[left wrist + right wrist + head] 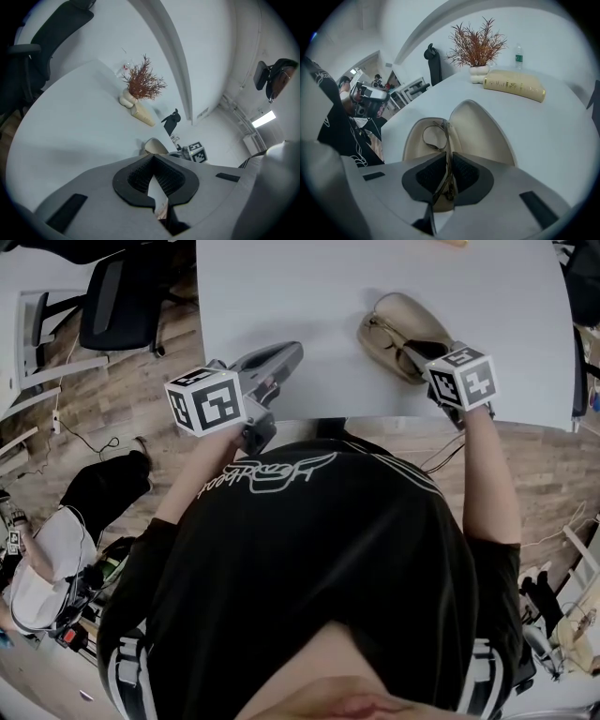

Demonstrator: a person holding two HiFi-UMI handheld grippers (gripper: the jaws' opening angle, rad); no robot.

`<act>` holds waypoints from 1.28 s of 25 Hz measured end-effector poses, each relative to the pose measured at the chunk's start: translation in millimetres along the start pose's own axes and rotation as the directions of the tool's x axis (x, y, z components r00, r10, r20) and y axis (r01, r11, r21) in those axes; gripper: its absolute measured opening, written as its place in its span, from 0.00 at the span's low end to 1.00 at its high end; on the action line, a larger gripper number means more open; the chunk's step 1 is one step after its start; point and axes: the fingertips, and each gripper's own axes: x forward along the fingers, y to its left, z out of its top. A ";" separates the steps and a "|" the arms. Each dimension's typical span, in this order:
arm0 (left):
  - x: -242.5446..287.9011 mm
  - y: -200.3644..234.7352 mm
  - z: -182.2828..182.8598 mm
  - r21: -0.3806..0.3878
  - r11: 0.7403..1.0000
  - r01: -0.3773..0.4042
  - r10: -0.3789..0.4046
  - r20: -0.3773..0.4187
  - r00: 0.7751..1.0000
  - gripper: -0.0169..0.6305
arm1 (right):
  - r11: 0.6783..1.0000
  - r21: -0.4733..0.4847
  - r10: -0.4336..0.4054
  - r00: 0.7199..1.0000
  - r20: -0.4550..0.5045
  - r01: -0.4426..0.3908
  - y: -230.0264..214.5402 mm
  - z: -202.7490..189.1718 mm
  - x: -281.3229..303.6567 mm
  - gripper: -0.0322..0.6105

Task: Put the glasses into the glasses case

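Note:
An open beige glasses case [405, 326] lies on the white table [309, 287], near its front edge. Thin-framed glasses [435, 135] hang partly inside the case [483, 129], one lens over the case's left half. My right gripper [449, 177] is shut on the glasses' frame, right over the case's near end [419, 356]. My left gripper [289, 354] hovers at the table's front edge, left of the case, shut with nothing between its pads [155, 182]. From the left gripper view the case [154, 146] shows just beyond the jaws.
A dried reddish plant in a white vase [477, 47] and a long beige pouch [514, 84] sit at the table's far side, with a water bottle [518, 56] behind. A black office chair [122, 296] stands left of the table. Another person [37, 568] is on the floor, left.

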 end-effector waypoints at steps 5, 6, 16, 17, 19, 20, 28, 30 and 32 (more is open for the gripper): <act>-11.4 1.2 -2.5 0.000 1.000 -0.005 0.005 0.001 1.000 0.04 | 1.000 0.017 0.012 1.000 0.016 -0.012 3.5 4.2 -1.2 0.09; -13.5 1.6 -3.1 -0.001 1.000 -0.007 0.007 0.003 1.000 0.04 | 1.000 0.026 0.016 1.000 0.026 -0.017 4.1 5.2 -1.4 0.09; -31.1 -5.4 -11.6 0.023 1.000 0.019 -0.019 0.002 1.000 0.04 | 0.989 0.107 -0.120 0.966 0.228 0.098 -4.8 31.1 -36.0 0.22; -34.2 -8.5 -11.6 0.029 0.999 0.024 -0.024 0.002 1.000 0.04 | 0.987 0.105 -0.149 0.949 0.276 0.124 -3.4 38.3 -46.7 0.22; -41.1 -16.4 -11.9 0.042 0.998 0.037 -0.037 0.006 0.999 0.04 | 0.979 0.103 -0.200 0.908 0.367 0.174 2.7 50.8 -69.5 0.22; -44.6 -20.8 -12.3 0.050 0.998 0.046 -0.046 0.007 0.999 0.04 | 0.976 0.104 -0.218 0.888 0.405 0.192 7.7 55.7 -80.3 0.22; -79.0 -71.7 -15.4 0.164 0.976 0.141 -0.147 0.024 0.989 0.04 | 0.971 0.102 -0.233 0.756 0.612 0.217 89.4 78.0 -147.4 0.22; -93.2 -91.5 -17.9 0.190 0.967 0.170 -0.178 0.028 0.984 0.04 | 0.975 0.083 -0.212 0.736 0.643 0.208 120.2 79.0 -162.8 0.22; -109.8 -107.9 -20.6 0.213 0.959 0.190 -0.201 0.033 0.979 0.04 | 0.978 0.060 -0.188 0.720 0.668 0.199 152.4 79.9 -174.7 0.22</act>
